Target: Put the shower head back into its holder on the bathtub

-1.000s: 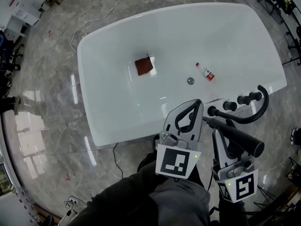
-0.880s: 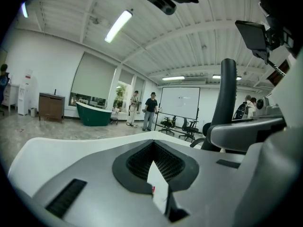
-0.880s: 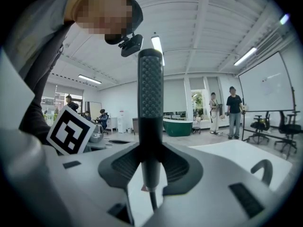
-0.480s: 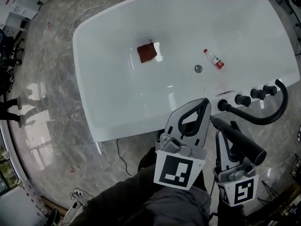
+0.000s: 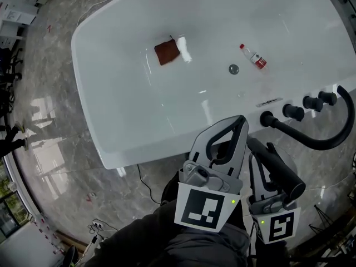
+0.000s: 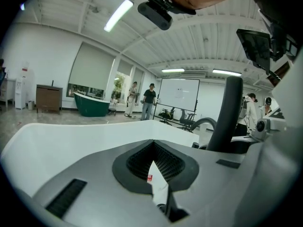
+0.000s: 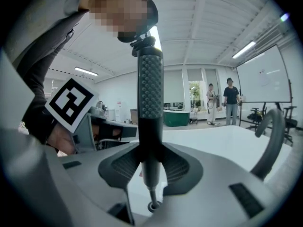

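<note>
The bathtub [image 5: 105, 110] runs off the top and right edges of the head view, so its far rim and right end are cut away. The curved spout [image 5: 328, 142] is clipped at the right edge too. The brown thing [image 5: 166, 53] in the tub is too small to name, and the label on the small bottle [image 5: 253, 56] is unreadable. Which of the 4 dark fittings [image 5: 293, 112] is the holder cannot be told. The slit between the jaws of the left gripper [image 6: 155, 171] shows only a white sliver.
</note>
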Demonstrator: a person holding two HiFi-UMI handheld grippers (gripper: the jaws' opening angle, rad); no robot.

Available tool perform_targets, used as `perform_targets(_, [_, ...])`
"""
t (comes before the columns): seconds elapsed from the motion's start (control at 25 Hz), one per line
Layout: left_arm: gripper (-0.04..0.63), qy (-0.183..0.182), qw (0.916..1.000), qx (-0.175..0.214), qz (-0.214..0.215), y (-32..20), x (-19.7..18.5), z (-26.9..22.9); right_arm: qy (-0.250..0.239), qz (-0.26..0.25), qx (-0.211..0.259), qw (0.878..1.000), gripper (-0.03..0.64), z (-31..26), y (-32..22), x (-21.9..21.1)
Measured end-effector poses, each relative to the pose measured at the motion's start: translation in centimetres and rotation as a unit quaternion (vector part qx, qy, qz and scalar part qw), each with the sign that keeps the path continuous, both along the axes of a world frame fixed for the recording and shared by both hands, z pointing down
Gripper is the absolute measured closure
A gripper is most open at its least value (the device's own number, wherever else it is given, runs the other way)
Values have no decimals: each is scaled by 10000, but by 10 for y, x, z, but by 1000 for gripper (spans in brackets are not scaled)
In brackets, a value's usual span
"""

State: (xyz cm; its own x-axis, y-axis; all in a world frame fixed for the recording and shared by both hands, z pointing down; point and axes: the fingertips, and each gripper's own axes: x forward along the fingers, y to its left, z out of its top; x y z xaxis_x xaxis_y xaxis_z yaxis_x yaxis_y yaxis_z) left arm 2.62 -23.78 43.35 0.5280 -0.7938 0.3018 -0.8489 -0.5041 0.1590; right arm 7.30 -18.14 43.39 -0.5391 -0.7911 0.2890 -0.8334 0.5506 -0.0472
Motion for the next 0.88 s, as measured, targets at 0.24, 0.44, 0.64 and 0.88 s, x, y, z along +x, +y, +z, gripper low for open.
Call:
perform_targets(0.24, [592,-18,9999,-129,43,0,2,12,61,98,-157,9998,476,27,0,6])
perform_targets(0.44, [592,-42,9999,-162,30,-3,0,16,116,52,-198,9997,476,44,-5,3])
perform_targets(0.64, [592,-70,9997,-236,13,-3,-4,19,155,38,-312,9994,476,56,-7,1])
perform_targets(0.88, [592,-110,9996,-278,19,-6,-8,24,191,-34,-331,9993,476,72,-10,-3])
